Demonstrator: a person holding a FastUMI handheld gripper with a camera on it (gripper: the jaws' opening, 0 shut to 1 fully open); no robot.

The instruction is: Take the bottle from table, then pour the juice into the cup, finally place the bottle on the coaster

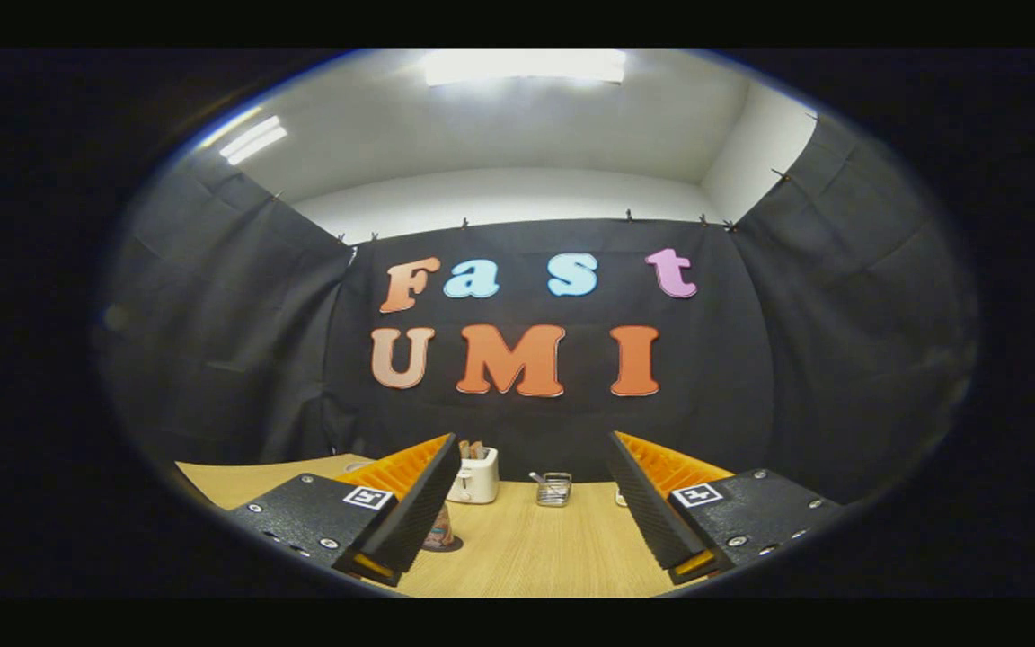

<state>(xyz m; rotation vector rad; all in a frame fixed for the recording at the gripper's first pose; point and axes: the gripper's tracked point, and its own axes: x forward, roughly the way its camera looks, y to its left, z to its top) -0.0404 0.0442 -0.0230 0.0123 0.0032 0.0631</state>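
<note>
A bottle (438, 530) was seen on a dark round coaster (455, 545) on the tabletop (535, 548), mostly hidden behind the left finger of the tongs (535, 526); only its lower part with a printed label could be made out, and whether it stood quite upright could not be told. The coaster's edge was seen just to the right of the bottle's base. The tongs were held wide apart, with nothing between the fingers and only bare wood seen in the gap. The bottle was touched by neither finger as far as could be judged, though the left finger overlapped it in the view.

Beyond the fingers, near the far edge of the tabletop, a white toaster (474, 476) was seen with slices of toast standing in its slots. To its right, well apart from the bottle, a small wire basket (553, 490) was set, with something pale lying in it that was too small to be told. A small pale thing (620, 496) was glimpsed beside the inner edge of the right finger; it could not be identified. Behind the tabletop the booth's black cloth wall (239, 341) was hung, and above it a white ceiling with a bright lamp (525, 65) was seen
</note>
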